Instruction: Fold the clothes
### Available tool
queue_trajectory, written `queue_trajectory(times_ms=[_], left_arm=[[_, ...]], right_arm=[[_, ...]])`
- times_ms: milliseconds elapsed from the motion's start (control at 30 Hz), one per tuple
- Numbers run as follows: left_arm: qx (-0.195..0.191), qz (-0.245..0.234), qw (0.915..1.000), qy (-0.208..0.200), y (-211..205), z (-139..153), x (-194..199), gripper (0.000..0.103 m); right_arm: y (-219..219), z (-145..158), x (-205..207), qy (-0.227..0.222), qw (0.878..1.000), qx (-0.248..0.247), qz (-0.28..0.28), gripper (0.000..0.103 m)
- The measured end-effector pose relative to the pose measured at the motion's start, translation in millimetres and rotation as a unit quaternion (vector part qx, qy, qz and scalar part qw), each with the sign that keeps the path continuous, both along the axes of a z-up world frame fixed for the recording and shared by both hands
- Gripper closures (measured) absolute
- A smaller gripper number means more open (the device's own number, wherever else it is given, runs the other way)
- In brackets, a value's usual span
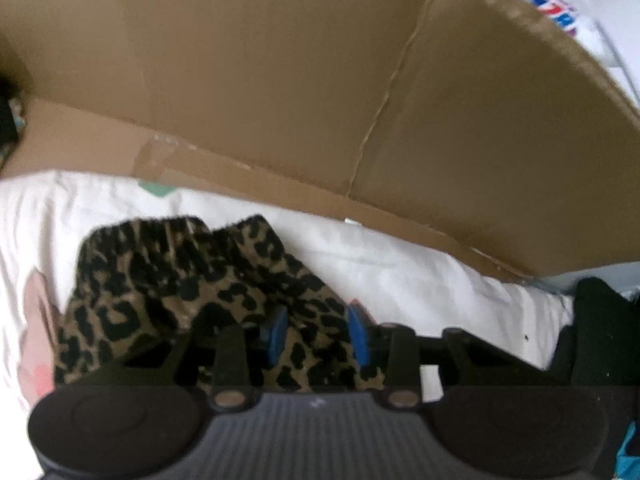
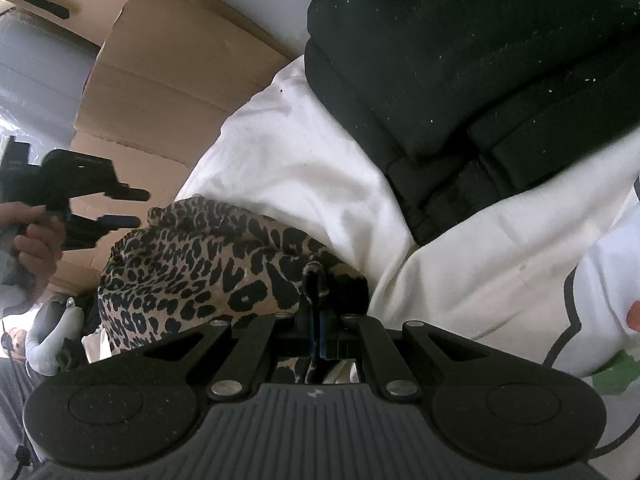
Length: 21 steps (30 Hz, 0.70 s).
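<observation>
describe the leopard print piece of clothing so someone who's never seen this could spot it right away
Start at the white sheet spread in front of the cardboard box. The leopard print garment lies bunched there, beside folded black clothing. It alone is tan with black spots.

The left wrist view was blurred throughout. At three o'clock, the black garment (image 1: 600, 320) ran off-frame. The right gripper (image 2: 316, 320) hid the leopard-print cloth's (image 2: 192, 264) pinched edge.
</observation>
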<state>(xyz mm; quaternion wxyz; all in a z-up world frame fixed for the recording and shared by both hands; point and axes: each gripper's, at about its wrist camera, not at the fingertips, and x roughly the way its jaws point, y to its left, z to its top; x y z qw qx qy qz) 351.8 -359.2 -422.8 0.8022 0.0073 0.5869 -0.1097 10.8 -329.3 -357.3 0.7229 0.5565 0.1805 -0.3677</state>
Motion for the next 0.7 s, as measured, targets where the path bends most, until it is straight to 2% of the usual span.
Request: queue_trajectory(times_ms=[100, 267, 567, 600, 667, 700], left_arm=[[0.005, 0.015, 0.9998, 0.012, 6, -15, 1, 0.066], [-0.002, 0.049, 0.9981, 0.039, 26, -34, 0, 0.066], [0.0, 0.05, 0.9978, 0.044, 28, -43, -4, 0.065], [-0.001, 0.059, 0.9971, 0.048, 29, -43, -3, 0.068], [-0.007, 0.093, 0.994, 0.056, 35, -41, -3, 0.081], [-0.01, 0.11, 0.9922, 0.059, 39, -40, -3, 0.093]], right_arm=[[-3, -5, -4, -0.017, 1.0, 0.021, -0.01, 0.103], [-5, -6, -2, -0.015, 1.0, 0.023, -0.003, 0.102], [-6, -7, -3, -0.015, 1.0, 0.023, 0.0, 0.1], [-6, -7, -3, -0.015, 1.0, 0.023, 0.0, 0.1], [-6, -7, -2, -0.015, 1.0, 0.025, -0.002, 0.1], [-6, -7, -2, -0.014, 1.0, 0.024, -0.003, 0.1]])
